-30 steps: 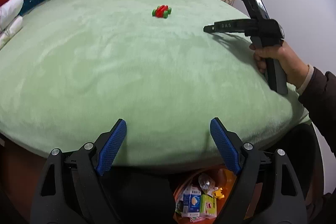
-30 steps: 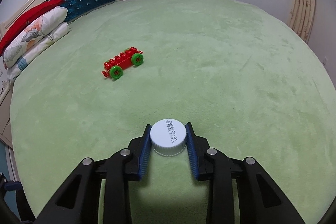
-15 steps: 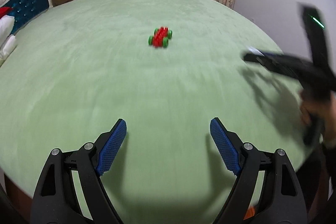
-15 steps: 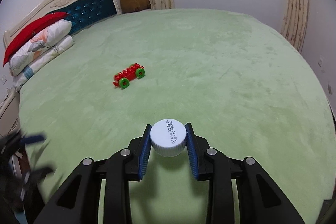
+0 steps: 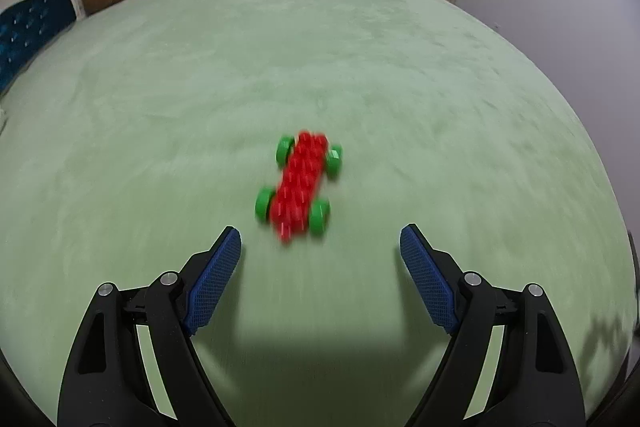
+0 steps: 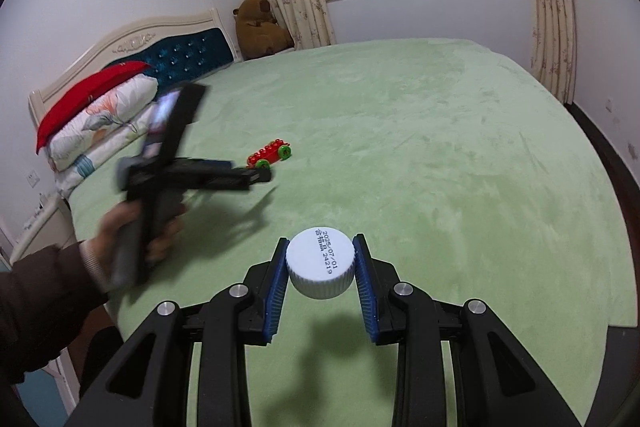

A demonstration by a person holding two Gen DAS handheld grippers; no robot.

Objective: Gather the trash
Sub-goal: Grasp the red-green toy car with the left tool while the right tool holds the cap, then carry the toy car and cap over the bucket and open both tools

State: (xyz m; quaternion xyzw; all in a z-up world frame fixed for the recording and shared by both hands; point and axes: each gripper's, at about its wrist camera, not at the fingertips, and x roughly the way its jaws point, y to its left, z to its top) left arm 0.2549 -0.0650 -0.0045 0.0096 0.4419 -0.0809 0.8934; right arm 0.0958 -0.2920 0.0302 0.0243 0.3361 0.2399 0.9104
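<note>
1. Your white bottle cap (image 6: 320, 269) is ribbed round its side and carries a printed date, 2025/07/01, on its flat top, which faces up.
2. It sits clamped between the blue jaws of your right gripper (image 6: 320, 281), above the green bed (image 6: 440, 155).

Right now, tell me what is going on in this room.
A person is tidying a bed with a handheld gripper in each hand. The right gripper is shut on a white bottle cap, held above the green bedspread. The left gripper is open and empty, its fingers pointing at a red toy car with green wheels that lies on the bedspread just ahead of them, not touched. The left wrist view is blurred. A brown teddy bear sits by the headboard.
</note>
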